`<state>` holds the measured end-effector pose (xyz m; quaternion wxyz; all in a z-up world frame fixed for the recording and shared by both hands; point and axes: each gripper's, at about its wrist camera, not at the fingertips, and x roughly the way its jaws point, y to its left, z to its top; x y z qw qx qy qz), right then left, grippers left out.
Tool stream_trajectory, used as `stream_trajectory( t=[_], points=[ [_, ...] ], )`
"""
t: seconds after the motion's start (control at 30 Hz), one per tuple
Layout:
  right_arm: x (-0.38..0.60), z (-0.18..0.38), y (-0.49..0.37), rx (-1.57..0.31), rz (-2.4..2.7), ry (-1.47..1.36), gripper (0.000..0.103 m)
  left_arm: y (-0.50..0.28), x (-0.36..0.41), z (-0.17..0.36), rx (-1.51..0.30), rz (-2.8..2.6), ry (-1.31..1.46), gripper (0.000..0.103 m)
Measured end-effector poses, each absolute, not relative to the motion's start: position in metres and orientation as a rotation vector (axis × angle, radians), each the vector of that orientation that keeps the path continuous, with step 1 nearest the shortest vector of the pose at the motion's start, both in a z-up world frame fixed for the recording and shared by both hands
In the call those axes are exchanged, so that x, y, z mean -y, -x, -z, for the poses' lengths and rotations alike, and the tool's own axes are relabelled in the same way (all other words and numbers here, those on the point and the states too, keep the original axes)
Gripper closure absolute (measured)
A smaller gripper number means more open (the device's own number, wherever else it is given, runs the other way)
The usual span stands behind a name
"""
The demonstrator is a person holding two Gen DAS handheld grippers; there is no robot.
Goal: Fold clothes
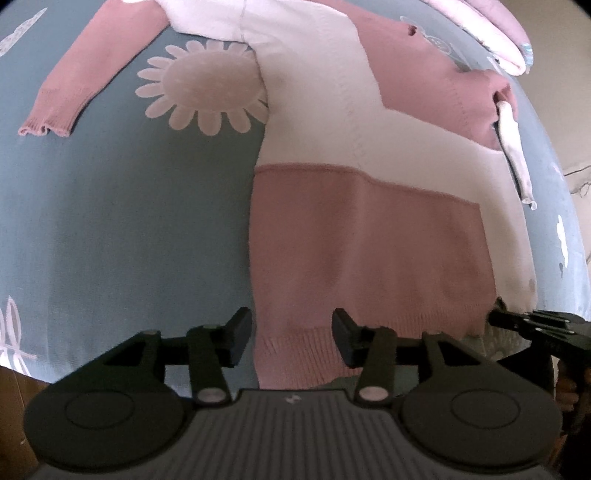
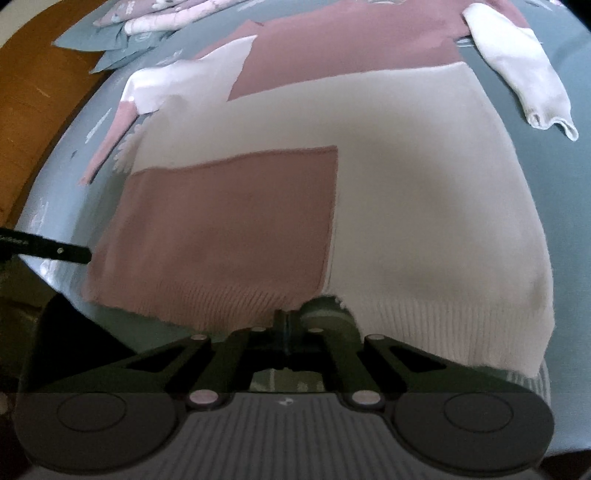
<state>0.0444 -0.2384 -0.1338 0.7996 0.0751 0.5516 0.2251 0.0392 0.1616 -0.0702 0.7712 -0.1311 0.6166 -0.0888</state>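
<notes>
Left gripper: jaws released, standing either side of the pink ribbed hem of the sweater, pads not pressing on it. Right gripper: jaws clenched together at the hem's edge where pink meets cream; whether knit is pinched between them cannot be told. Sweater lies flat on the grey-blue flowered bedsheet, pink sleeve spread left, cream sleeve right; folded fabrics lie beyond.

Left gripper jaws parted, angled steeply downward; right gripper jaws closed.
</notes>
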Motion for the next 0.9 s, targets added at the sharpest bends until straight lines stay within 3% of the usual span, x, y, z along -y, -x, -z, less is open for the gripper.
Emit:
stream_trajectory(
  t=[0.37,0.43,0.63,0.67,0.73,0.9],
  points=[
    [0.280,0.126,-0.028,-1.217,-0.484,-0.285,0.102,-0.043,-0.155,0.077,-1.359,0.187,0.267,0.051],
    [0.276,0.130,-0.033,-1.203,-0.490,-0.342,0.090,-0.043,-0.154,0.076,-1.362,0.192,0.267,0.050],
    [0.258,0.146,-0.051,-1.230,-0.477,-0.384,0.086,-0.042,-0.153,0.076,-1.371,0.197,0.263,0.049],
    [0.255,0.149,-0.052,-1.234,-0.469,-0.362,0.086,-0.041,-0.154,0.077,-1.373,0.196,0.265,0.049],
    [0.253,0.150,-0.051,-1.230,-0.452,-0.349,0.102,-0.041,-0.156,0.078,-1.376,0.194,0.269,0.049],
    [0.259,0.133,-0.041,-1.219,-0.457,-0.314,0.102,-0.037,-0.156,0.078,-1.379,0.210,0.264,0.046]
  ],
)
